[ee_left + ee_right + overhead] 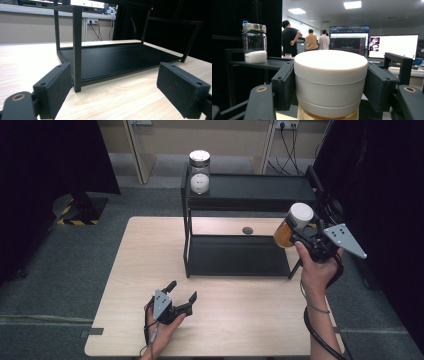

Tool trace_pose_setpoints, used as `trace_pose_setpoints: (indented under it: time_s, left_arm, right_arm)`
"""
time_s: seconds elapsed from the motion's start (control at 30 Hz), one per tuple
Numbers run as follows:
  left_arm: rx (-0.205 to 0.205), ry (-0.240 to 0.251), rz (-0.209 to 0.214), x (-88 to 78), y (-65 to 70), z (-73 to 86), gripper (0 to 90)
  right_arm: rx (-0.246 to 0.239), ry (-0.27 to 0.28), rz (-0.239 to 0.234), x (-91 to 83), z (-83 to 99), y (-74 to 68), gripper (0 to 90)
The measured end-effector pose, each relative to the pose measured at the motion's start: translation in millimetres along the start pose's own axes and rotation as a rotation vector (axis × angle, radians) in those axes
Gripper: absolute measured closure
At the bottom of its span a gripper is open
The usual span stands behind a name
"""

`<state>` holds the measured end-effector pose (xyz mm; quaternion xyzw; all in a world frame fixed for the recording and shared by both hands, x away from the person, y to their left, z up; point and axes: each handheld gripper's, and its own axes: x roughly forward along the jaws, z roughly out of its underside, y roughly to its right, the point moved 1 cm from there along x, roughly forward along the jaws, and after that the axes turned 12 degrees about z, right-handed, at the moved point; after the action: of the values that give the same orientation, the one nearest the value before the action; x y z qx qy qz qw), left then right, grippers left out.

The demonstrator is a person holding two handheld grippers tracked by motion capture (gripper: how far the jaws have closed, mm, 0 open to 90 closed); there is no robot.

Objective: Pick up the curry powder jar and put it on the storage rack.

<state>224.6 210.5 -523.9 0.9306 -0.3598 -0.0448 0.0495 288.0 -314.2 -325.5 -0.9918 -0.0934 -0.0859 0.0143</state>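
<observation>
While the right gripper (300,236) is clamping the white-lidded amber jar (292,226) at the black metal shelf's (250,192) right end, keeping it upright matters; the left gripper (181,295) is resting wide open, near-left.

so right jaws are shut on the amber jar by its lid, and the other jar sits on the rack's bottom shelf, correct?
Not quite. The other jar sits on the rack's top shelf, as the high view shows. The rest holds: the right gripper is shut on the amber jar by its lid.

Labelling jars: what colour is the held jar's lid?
White lid, clearest in the right gripper view.
</observation>
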Motion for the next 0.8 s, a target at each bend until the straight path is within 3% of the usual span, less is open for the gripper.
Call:
trace_pose_setpoints:
  time_s: [0.8]
  left_arm:
    - [-0.001,0.001,0.0,-0.1,-0.3,0.1,12.7]
  right_arm:
    - [0.002,0.038,0.026,17.4,-30.1,0.3,33.9]
